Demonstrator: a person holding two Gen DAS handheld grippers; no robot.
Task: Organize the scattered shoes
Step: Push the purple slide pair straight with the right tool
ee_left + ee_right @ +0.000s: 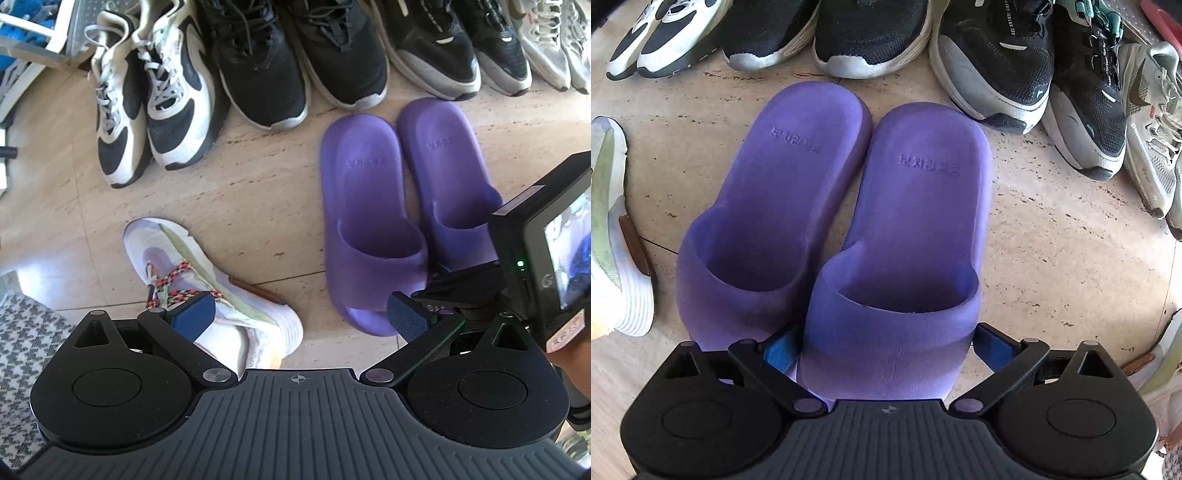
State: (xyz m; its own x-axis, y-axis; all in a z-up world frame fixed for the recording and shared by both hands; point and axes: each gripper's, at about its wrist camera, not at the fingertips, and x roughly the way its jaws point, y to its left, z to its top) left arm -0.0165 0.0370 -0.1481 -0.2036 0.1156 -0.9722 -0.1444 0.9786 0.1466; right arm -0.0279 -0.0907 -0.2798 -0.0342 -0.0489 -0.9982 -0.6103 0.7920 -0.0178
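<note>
My right tool (886,349) straddles the toe band of the right-hand purple foam slide slipper (908,229), pads at its sides; whether it grips I cannot tell. My left tool (301,319) hangs released, wide apart. Left of that slipper lies its twin (768,206), then a white laced sneaker (207,280) on its side. Beyond it, black sneakers (849,33) line the beige stone floor (1071,258).

Embossed Korean lettering on purple slippers (916,206)
</note>
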